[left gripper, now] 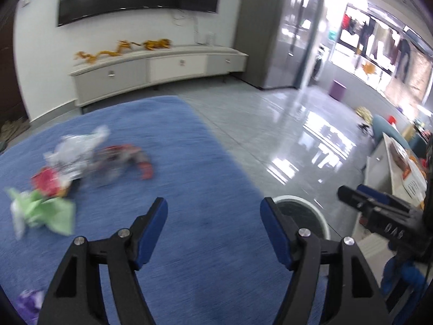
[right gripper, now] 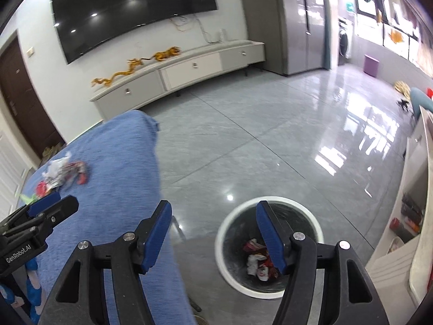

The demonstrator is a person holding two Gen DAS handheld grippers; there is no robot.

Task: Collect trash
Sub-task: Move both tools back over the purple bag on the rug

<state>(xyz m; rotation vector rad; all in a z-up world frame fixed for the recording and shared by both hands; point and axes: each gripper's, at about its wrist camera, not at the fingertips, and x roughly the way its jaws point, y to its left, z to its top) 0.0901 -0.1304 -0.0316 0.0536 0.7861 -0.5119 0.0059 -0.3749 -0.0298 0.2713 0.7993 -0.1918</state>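
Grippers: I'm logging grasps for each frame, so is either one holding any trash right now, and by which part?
Nothing is held. The left gripper and the right gripper are both open and empty; wrappers already lie in the bin.

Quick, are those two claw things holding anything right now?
Left gripper: open, holding nothing.
Right gripper: open, holding nothing.

left tool (left gripper: 213, 214): spread wide, holds nothing | right tool (right gripper: 213, 218): spread wide, seemingly holds nothing
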